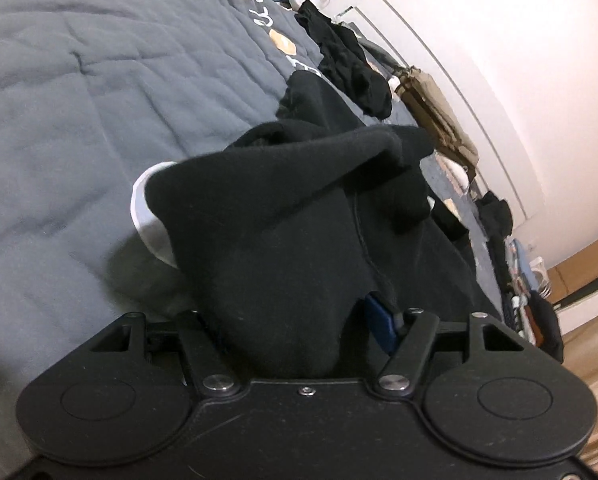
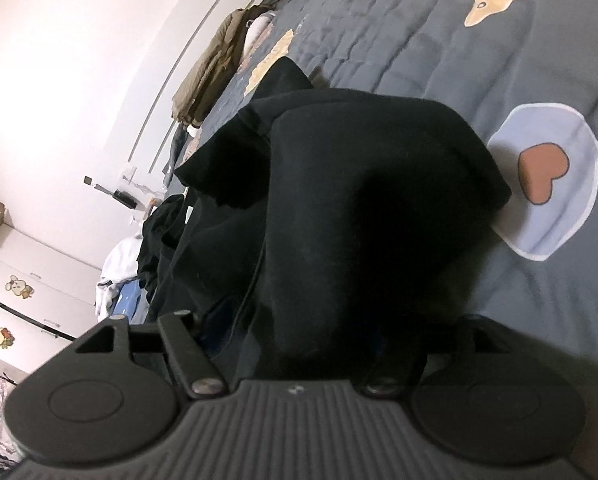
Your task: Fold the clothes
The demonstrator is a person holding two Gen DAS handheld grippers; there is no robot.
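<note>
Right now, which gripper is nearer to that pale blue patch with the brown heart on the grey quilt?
Right. The right gripper, gripping the black fleece garment, sits just beside the patch. The left gripper holds another part; there only a pale sliver shows.

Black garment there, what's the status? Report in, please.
Both tools shut on black garment, left tool, right tool. Garment lifted over grey quilt. Black socks lying beyond.

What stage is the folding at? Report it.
Done: no folded stack is visible. In hand: the left gripper and right gripper each seem clamped on the black garment, lifted off the grey quilt. Left: the fold itself, plus other loose clothes.
</note>
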